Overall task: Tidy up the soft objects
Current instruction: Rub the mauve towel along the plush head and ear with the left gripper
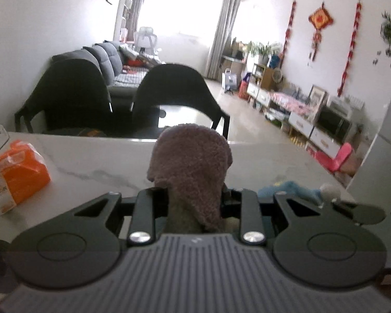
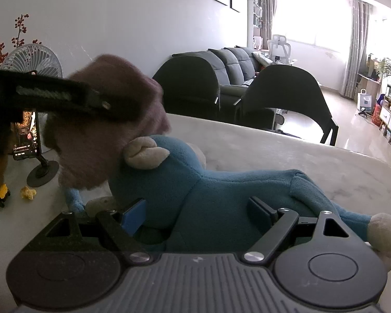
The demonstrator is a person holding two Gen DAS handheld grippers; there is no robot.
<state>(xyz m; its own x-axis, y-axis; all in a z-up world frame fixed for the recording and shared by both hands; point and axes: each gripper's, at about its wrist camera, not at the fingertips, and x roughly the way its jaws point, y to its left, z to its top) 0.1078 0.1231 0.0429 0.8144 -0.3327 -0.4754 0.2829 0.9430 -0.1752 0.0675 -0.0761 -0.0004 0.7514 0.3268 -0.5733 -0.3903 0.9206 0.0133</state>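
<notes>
A mauve fluffy cloth bulges up between the fingers of my left gripper, which is shut on it above the marble table. From the right wrist view, the same cloth hangs from the left gripper, touching the head of a blue plush toy. That toy lies on its side on the table, also seen as the blue plush at the right in the left wrist view. My right gripper is open, one finger on each side of the toy's body.
An orange tissue pack sits at the table's left. A phone on a stand, a small yellow toy truck and a crumpled yellow scrap lie near a fan. Two black chairs stand at the far edge.
</notes>
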